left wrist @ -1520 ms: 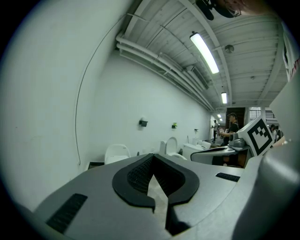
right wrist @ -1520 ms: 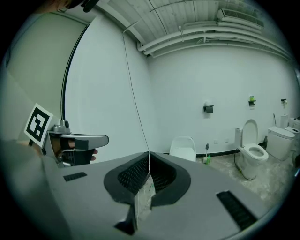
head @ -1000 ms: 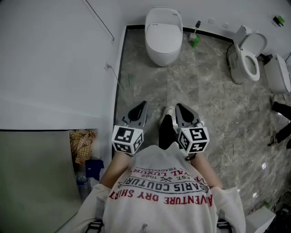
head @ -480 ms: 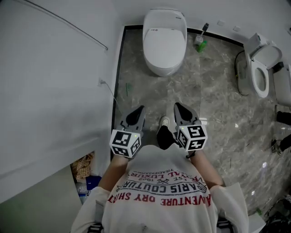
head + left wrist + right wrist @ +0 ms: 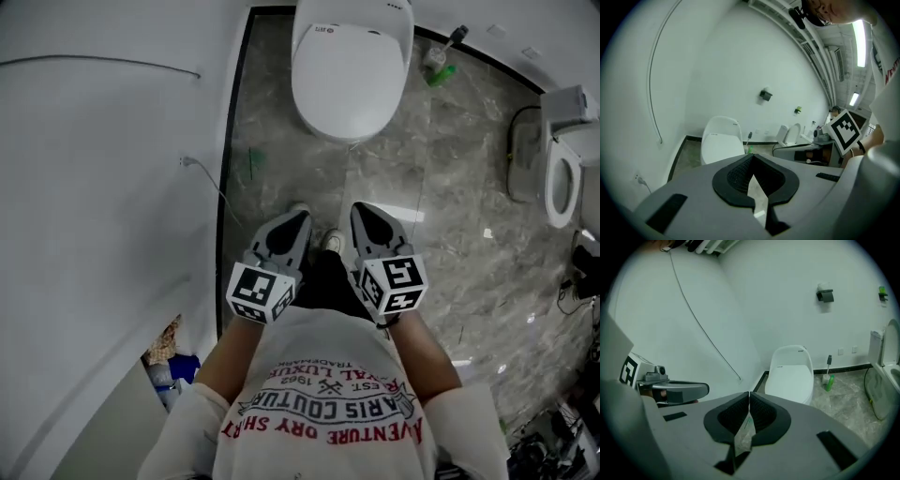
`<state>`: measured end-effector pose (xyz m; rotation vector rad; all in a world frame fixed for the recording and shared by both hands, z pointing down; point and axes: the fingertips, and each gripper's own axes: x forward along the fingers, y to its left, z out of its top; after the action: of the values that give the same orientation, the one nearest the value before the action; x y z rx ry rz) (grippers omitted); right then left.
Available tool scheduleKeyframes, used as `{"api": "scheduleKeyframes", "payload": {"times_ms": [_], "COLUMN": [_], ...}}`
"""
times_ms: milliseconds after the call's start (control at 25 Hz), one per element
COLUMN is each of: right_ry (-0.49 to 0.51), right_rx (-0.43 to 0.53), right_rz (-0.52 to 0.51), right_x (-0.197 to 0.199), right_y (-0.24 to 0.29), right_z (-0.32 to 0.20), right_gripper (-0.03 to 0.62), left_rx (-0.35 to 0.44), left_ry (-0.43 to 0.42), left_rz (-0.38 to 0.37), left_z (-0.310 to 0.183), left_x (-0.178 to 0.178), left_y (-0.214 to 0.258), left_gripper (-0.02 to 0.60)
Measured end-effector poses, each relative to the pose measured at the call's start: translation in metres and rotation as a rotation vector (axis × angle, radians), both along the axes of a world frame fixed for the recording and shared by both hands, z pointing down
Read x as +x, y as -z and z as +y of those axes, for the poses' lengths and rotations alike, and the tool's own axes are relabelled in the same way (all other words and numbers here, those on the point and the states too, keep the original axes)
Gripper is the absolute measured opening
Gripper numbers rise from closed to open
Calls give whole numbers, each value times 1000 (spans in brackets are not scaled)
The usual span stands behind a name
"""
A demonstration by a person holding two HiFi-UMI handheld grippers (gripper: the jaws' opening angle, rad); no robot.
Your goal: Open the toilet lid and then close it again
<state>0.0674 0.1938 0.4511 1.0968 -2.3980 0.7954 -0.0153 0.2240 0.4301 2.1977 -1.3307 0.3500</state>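
Head view, looking steeply down: the toilet lid [image 5: 352, 70] lies shut on its white bowl at the far end of the marble floor [image 5: 450, 187], straight ahead of both grippers and well apart from them. The left gripper [image 5: 296, 221] and right gripper [image 5: 362, 210] are held side by side near the person's body. Each has its fingers [image 5: 733, 178] pressed together, empty, and points towards the lid.

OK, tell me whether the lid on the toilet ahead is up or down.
Down: the toilet lid lies flat, covering the whole top; no opening shows.
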Motion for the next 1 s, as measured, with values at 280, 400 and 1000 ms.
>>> {"api": "scheduleKeyframes", "payload": {"times_ms": [280, 400, 1000], "right_ry": [-89, -164, -447], "right_rx": [-61, -109, -282], "right_rz": [-1, -23, -134], "right_x": [-23, -25, -3], "right_y": [-113, -164, -342], "right_z": [-85, -118, -169], "right_gripper": [14, 14, 15], "left_rx": [-105, -153, -309], "left_ry": [10, 46, 165], "left_rz": [95, 166, 355], "left_z": [-88, -121, -180], "left_x": [-13, -17, -20], "left_y": [-124, -176, -368], "left_gripper": [6, 6, 6]}}
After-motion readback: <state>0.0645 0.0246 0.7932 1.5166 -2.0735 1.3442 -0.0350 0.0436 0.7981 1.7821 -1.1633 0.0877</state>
